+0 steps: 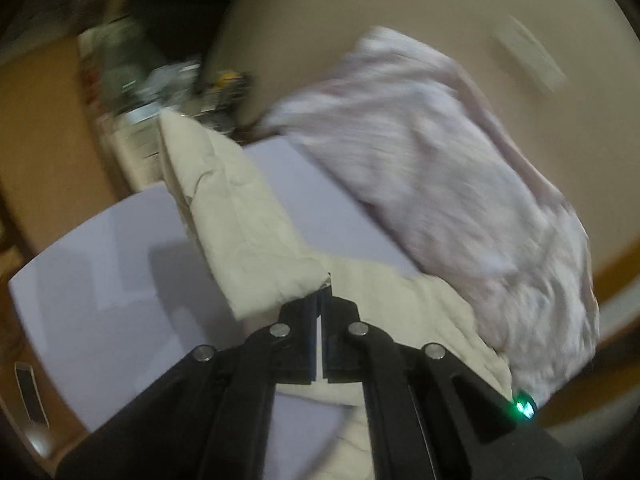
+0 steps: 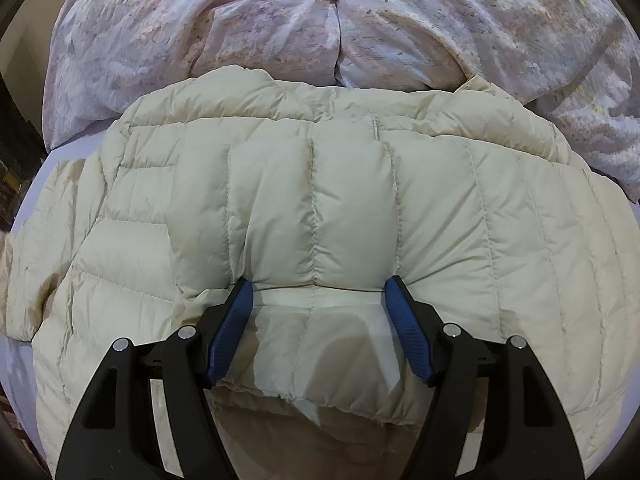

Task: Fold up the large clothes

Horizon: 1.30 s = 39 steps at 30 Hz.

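Cream quilted puffer jacket (image 2: 320,208) lies spread on a pale-lilac bed sheet (image 1: 100,280).

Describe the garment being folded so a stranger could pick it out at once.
Start at the bed's pale lilac sheet. Spread across it, nearer than the crumpled flowery quilt, lies the jacket. Unlike the thin, patterned quilt, it is plain cream, puffy and stitched into padded panels.

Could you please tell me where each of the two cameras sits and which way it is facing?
Left wrist view: on the left claw, facing down along the bed; claw shut on an edge of the cream quilted puffer jacket.
Right wrist view: on the right claw, facing steeply down at the jacket; open blue pads straddle a puffed fold.
Shared: the jacket, the pale floral duvet, the lilac sheet.
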{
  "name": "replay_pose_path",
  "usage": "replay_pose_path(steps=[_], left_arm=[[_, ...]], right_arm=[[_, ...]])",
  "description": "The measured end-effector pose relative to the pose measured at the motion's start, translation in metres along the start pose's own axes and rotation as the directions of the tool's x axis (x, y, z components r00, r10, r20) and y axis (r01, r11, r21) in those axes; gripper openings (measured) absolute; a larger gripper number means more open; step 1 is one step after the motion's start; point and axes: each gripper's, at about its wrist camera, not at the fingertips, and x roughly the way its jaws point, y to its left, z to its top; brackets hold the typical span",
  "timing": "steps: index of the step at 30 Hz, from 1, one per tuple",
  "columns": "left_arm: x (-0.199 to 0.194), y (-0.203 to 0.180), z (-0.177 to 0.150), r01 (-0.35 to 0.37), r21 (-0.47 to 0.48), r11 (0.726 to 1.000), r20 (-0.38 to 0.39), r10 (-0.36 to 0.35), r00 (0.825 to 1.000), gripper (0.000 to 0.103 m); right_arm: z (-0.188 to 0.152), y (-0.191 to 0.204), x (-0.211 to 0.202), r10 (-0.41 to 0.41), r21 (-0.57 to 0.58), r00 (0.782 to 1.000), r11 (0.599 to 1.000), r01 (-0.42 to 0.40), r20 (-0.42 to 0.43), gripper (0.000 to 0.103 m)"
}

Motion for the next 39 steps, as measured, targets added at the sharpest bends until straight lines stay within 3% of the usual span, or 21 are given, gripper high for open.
replay_pose_path(steps=[4,9,16,20,23,28,31,33,39], left_arm=[[0.013,-0.076,-0.025,0.092,0.146,0.985,-0.066,-0.083,0.994,0.001],[0.035,-0.153,-0.075,0.203,0.296,0.933,-0.186,-0.153,0.971,0.001],[0.064,-0.227,-0.154,0.347,0.413,0.842,-0.343,-0.210,0.916,0.001],[0.083,-0.267,-0.203,0.406,0.466,0.786,-0.430,-0.200,0.881,0.001],[0.096,-0.288,-0.234,0.421,0.497,0.759,-0.467,-0.174,0.867,0.002],[0.112,-0.303,-0.270,0.443,0.505,0.741,-0.526,-0.143,0.839,0.012],[0.117,-0.305,-0.282,0.468,0.490,0.735,-0.564,-0.142,0.814,0.026],[0.115,-0.304,-0.284,0.471,0.491,0.733,-0.562,-0.146,0.814,0.038],[0.107,-0.290,-0.270,0.440,0.491,0.752,-0.534,-0.140,0.834,0.050]], right_arm=[[0.002,-0.007,-0.008,0.052,0.003,0.999,0.999,-0.052,-0.014,0.070],[-0.001,-0.033,-0.034,0.107,0.051,0.994,0.993,-0.108,0.028,0.070],[-0.020,-0.095,-0.073,0.017,0.118,0.994,0.992,-0.030,0.109,0.070],[-0.033,-0.137,-0.085,-0.053,0.176,0.990,0.984,0.030,0.129,0.070],[-0.042,-0.169,-0.088,-0.084,0.230,0.988,0.972,0.053,0.128,0.070],[-0.056,-0.200,-0.088,-0.107,0.289,0.987,0.955,0.069,0.119,0.070],[-0.063,-0.209,-0.087,-0.114,0.307,0.987,0.949,0.075,0.113,0.070],[-0.066,-0.213,-0.087,-0.114,0.313,0.987,0.947,0.074,0.113,0.070],[-0.070,-0.206,-0.089,-0.095,0.291,0.987,0.955,0.054,0.128,0.070]])
